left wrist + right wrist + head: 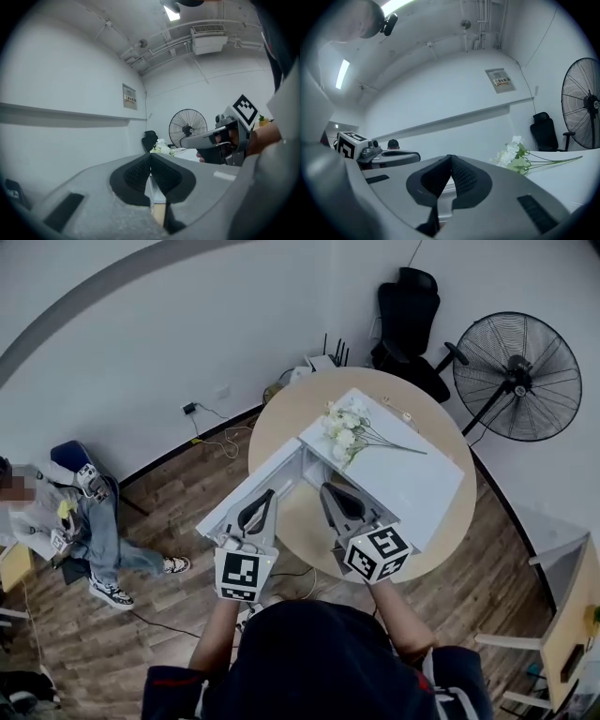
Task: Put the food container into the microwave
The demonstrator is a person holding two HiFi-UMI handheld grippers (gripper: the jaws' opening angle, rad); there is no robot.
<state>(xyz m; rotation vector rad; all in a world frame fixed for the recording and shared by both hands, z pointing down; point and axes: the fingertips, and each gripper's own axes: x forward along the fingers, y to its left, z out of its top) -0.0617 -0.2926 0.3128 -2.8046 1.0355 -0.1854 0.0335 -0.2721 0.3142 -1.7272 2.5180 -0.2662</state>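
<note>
A white microwave (408,479) stands on a round wooden table (291,413), its door (242,491) swung open to the left. I cannot make out any food container. My left gripper (271,493) is held level in front of the open door, shut with nothing between its pads. My right gripper (326,487) is level in front of the microwave's open front, also shut and empty. In the left gripper view the left gripper (150,155) has its pads together, with the right gripper (213,140) beside it. The right gripper view shows the right gripper (450,157) closed, the left gripper (386,157) to its left.
White flowers (345,426) lie on top of the microwave. A standing fan (517,377) and a black chair (409,313) are beyond the table. A person (66,517) sits on the floor at the far left. A wooden table (572,620) stands at the right edge.
</note>
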